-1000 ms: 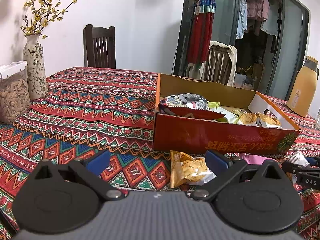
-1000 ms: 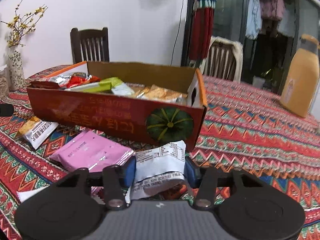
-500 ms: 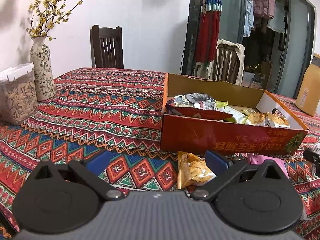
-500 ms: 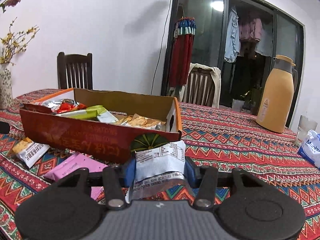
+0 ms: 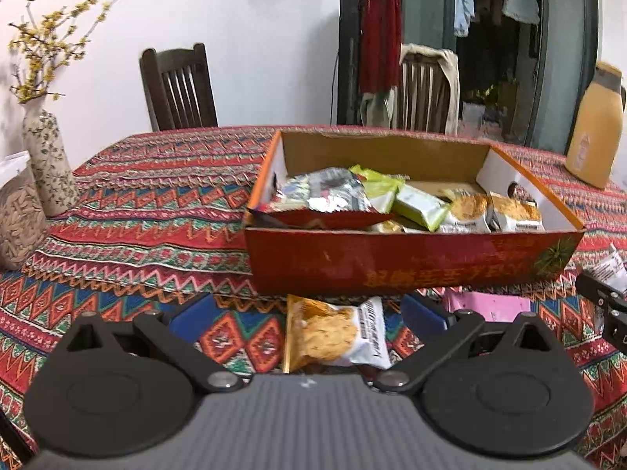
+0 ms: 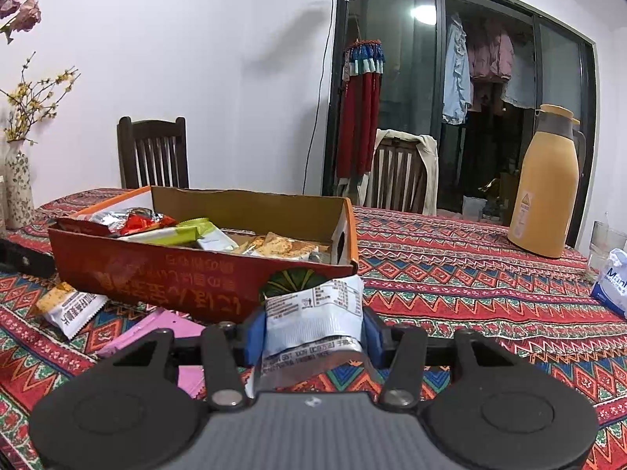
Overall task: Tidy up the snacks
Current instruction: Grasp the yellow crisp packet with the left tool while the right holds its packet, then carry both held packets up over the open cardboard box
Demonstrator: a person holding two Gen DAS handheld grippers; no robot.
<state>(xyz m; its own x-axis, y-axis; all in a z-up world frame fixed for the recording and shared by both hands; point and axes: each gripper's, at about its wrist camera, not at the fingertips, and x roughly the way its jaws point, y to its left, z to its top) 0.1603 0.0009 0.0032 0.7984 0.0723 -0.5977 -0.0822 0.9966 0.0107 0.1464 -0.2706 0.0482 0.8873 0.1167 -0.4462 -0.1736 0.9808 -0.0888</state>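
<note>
Right tool (image 6: 313, 331) clenched on a white snack packet (image 6: 313, 317), held just before the red cardboard box (image 6: 164, 278); transfer step in hand. Next: lift over the near wall, release among the packed snacks. Left tool (image 5: 309, 313) released, jaws wide, straddling a cracker packet (image 5: 333, 333) lying on the bench (image 5: 137, 215). Pink packet (image 6: 156, 329) waits beside.

One box (image 5: 411, 266) sits at twelve o'clock. Three snack packets lie outside it: a cracker packet (image 5: 337, 333), a pink packet (image 5: 490, 307), and a white packet (image 6: 313, 321). Two chairs (image 6: 153, 152), one vase (image 5: 49, 164), one flask (image 6: 544, 188).
</note>
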